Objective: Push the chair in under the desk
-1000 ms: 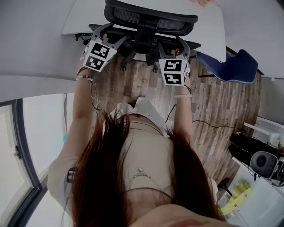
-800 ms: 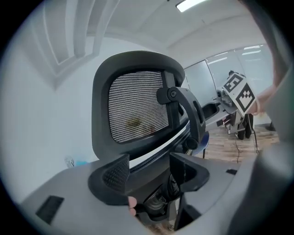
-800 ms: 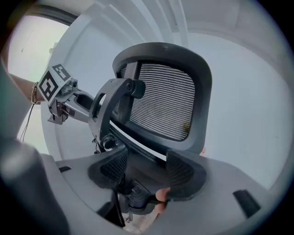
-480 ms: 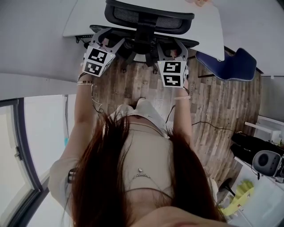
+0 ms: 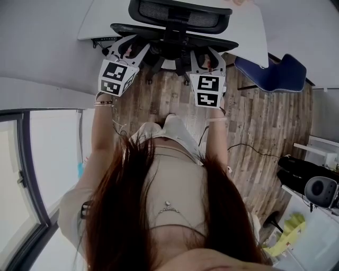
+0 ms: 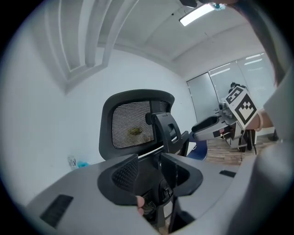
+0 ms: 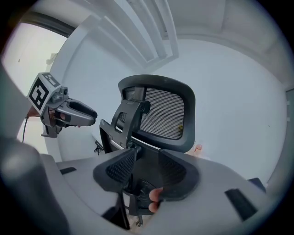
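Observation:
A black mesh office chair stands at the top of the head view, its headrest under the edge of the white desk. My left gripper reaches the left end of the chair's back rim. My right gripper reaches the right end. In the left gripper view, the left gripper is closing with dark chair frame between its pads, below the headrest. The right gripper is closing likewise, below the headrest. I cannot see either pair of pads pressing.
A blue chair stands to the right on the wood floor. A cable trails across the floor. Black equipment and a yellow item sit at the right edge. A glass wall runs along the left.
Both grippers have moved forward to the chair's back rim, and their jaws have narrowed. The whole view has shifted slightly upward.

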